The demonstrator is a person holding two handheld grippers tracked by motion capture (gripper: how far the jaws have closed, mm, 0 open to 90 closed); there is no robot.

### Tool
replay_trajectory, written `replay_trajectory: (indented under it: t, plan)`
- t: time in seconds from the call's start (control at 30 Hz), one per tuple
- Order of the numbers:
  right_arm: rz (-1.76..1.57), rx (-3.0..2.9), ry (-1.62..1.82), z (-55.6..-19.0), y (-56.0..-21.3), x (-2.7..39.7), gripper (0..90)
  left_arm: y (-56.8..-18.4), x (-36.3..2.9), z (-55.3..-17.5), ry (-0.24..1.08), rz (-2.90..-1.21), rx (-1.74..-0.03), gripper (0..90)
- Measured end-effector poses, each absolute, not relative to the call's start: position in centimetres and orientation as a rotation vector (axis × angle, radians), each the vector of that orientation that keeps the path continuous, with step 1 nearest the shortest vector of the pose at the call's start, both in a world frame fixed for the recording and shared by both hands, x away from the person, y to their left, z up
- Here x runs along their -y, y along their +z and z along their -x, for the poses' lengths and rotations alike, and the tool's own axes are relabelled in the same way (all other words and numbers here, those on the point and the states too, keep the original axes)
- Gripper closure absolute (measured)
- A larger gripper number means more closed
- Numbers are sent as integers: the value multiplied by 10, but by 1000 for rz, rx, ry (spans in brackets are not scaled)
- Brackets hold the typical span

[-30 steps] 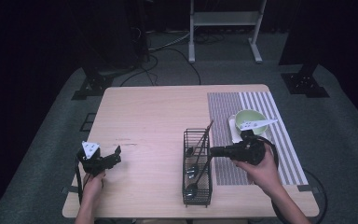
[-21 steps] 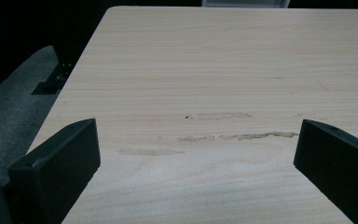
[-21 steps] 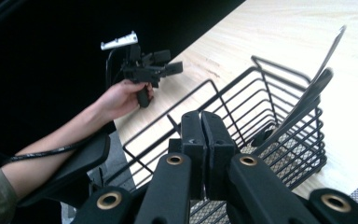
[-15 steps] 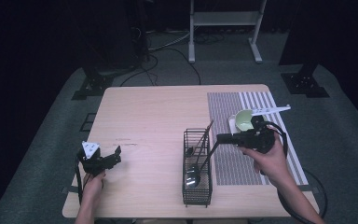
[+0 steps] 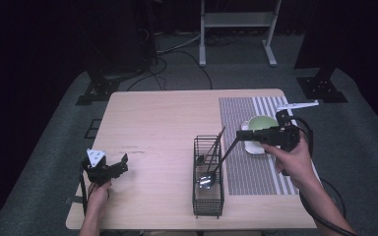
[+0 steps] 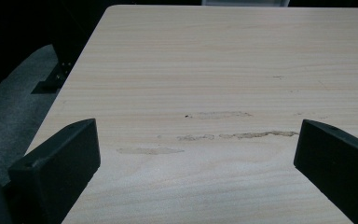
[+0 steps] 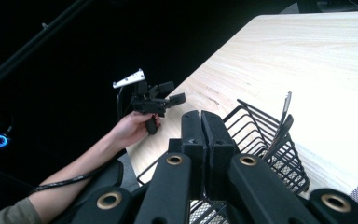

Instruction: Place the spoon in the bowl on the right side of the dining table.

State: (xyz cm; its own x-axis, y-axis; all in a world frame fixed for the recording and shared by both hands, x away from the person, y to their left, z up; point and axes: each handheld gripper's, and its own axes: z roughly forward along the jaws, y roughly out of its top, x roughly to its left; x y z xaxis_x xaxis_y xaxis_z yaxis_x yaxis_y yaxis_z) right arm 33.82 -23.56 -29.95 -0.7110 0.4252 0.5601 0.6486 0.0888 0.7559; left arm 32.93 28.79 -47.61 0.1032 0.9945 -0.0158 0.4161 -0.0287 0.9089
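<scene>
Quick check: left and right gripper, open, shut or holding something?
Left gripper: open, nothing between its jaws, above bare table.
Right gripper: shut on a long black utensil, lifting it from the wire basket.

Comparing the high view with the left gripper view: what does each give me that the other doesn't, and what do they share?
High view: the wire basket, green bowl, striped mat and the right gripper, shut on a spoon. Left gripper view: a close look at pale scuffs on the wood between its open fingers. Shared: the wooden table and the left gripper.
</scene>
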Motion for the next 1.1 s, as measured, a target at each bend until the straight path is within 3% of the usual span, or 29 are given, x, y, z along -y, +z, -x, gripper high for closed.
replay_trajectory:
  t: [1.1]
  plan:
    - [1186,2011,-1768,-331,-284,315,884,-476,-287,-329,901,-1578,-1435,0]
